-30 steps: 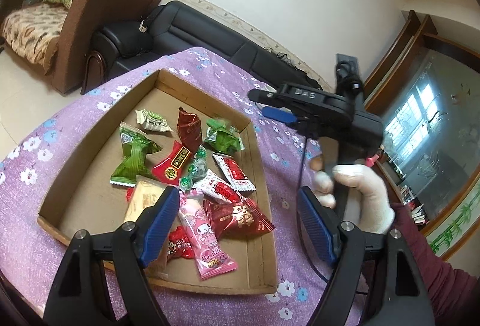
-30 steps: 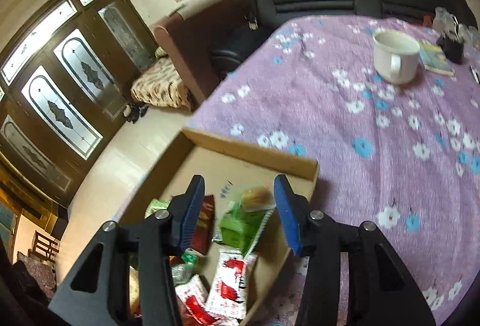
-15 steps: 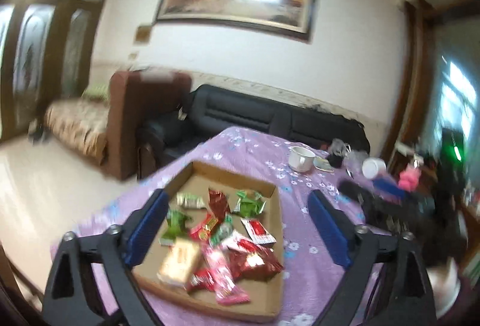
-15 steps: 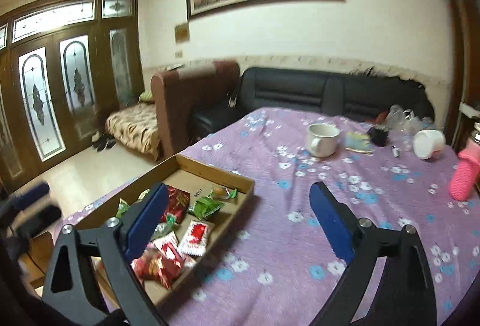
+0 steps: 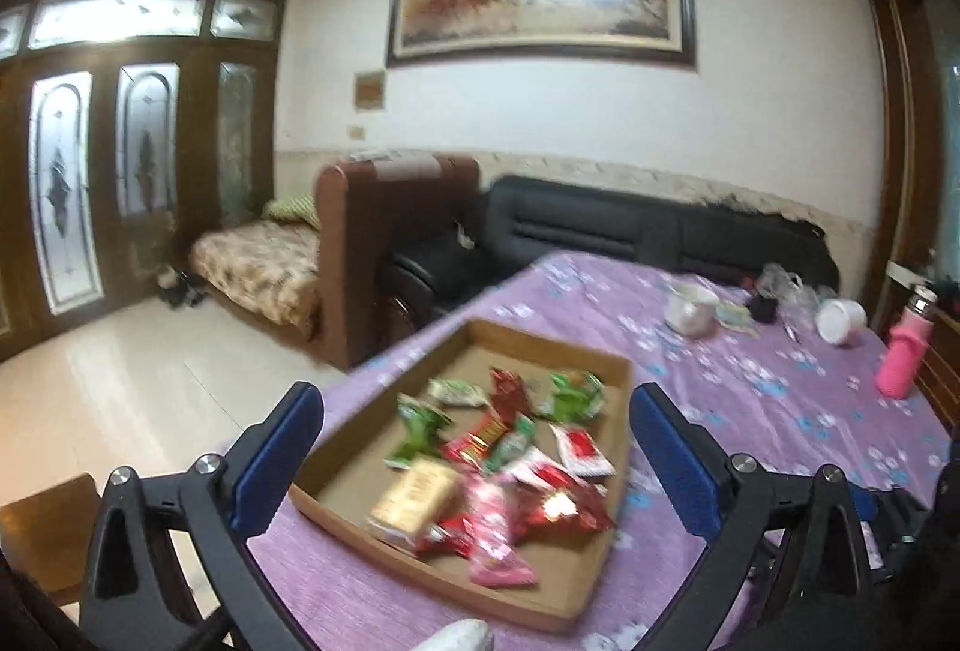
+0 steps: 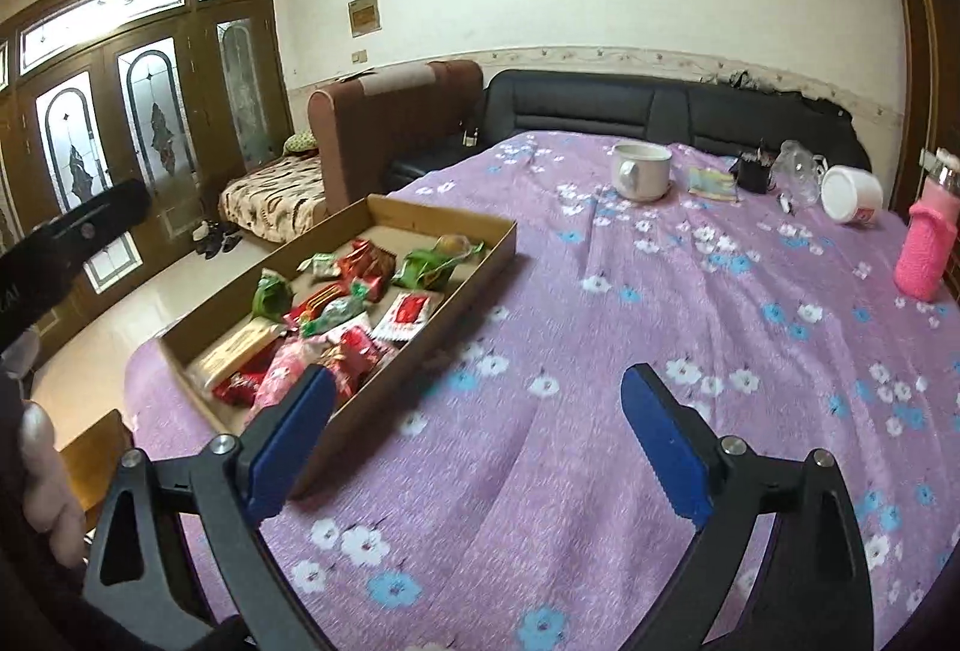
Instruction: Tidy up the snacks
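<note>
Purple flowered cloth covers the desk (image 6: 690, 351), which fills most of both views; near its left edge sits the cardboard tray (image 6: 480, 255), shallow and open-topped, and every wrapped snack in sight lies inside it; the snacks (image 6: 336, 315) form a loose heap of green, red, pink and tan packets, some overlapping, crowded toward the near end while the far end shows bare cardboard; none lies on the cloth outside the tray, as far as these views reach. By that reading the gathering looks finished, or close to it; whether the packets are meant to be sorted by kind I cannot tell, and if so that part is not done, since the colours are mixed. At the far end of the desk stand a white mug (image 6: 641, 170), a white tub (image 6: 852, 195) on its side and a pink bottle (image 6: 927, 246), well apart from the tray. The left gripper (image 5: 477, 462) hangs over the near end of the tray, its jaws spread wide and just opened further, nothing between them but the view of the heap below; the right gripper (image 6: 477, 438) is over bare cloth beside the tray, jaws likewise wide and holding nothing.
</note>
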Demonstrator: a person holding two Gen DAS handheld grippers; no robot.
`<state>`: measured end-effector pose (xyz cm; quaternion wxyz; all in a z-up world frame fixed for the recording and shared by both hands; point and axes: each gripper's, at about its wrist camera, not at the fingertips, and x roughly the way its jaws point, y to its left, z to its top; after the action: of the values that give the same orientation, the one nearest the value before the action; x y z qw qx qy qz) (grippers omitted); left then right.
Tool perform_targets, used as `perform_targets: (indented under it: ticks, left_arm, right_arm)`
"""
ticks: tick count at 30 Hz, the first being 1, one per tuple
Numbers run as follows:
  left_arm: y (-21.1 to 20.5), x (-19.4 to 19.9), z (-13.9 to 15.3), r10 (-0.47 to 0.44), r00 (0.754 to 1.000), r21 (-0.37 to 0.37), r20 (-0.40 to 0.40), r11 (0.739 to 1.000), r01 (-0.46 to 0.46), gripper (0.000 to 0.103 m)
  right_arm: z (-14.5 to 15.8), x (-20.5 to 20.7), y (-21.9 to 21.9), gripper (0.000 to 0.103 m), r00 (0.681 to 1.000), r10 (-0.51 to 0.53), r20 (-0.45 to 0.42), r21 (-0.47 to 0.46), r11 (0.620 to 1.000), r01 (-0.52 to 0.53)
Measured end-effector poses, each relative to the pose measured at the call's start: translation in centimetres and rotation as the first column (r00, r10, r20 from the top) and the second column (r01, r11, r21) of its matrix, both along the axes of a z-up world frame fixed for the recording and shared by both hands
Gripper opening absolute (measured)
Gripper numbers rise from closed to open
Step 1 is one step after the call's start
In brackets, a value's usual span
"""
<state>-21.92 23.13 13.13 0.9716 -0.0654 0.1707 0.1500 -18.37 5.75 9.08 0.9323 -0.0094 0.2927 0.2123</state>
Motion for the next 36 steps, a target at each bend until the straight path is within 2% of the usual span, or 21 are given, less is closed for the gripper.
perform_targets:
  ticks: [12,21,36]
  left_arm:
    - [-0.6,1.3,-1.7,-0.015,0.990,0.000,-0.140,1.000,0.015,0.102]
    - [1.1,2.0,-3.0,0.001,0.975,-0.062,-0.220,0.998,-0.015,0.102]
    - [1.2,1.6,-3.5,-0.003,0.967,-0.064,-0.254,0.998,-0.014,0.102]
  right_arm:
    - [-1.4,-0.8,1.8,0.096,0.998,0.031,-0.060,-0.063,0.997,-0.035]
    - [-1.6,-1.2,2.8,0.096,0.997,0.046,-0.066,-0.090,0.995,-0.052]
    - [-1.8,-2.2,3.4,0.096,0.996,0.057,-0.073,-0.116,0.991,-0.065]
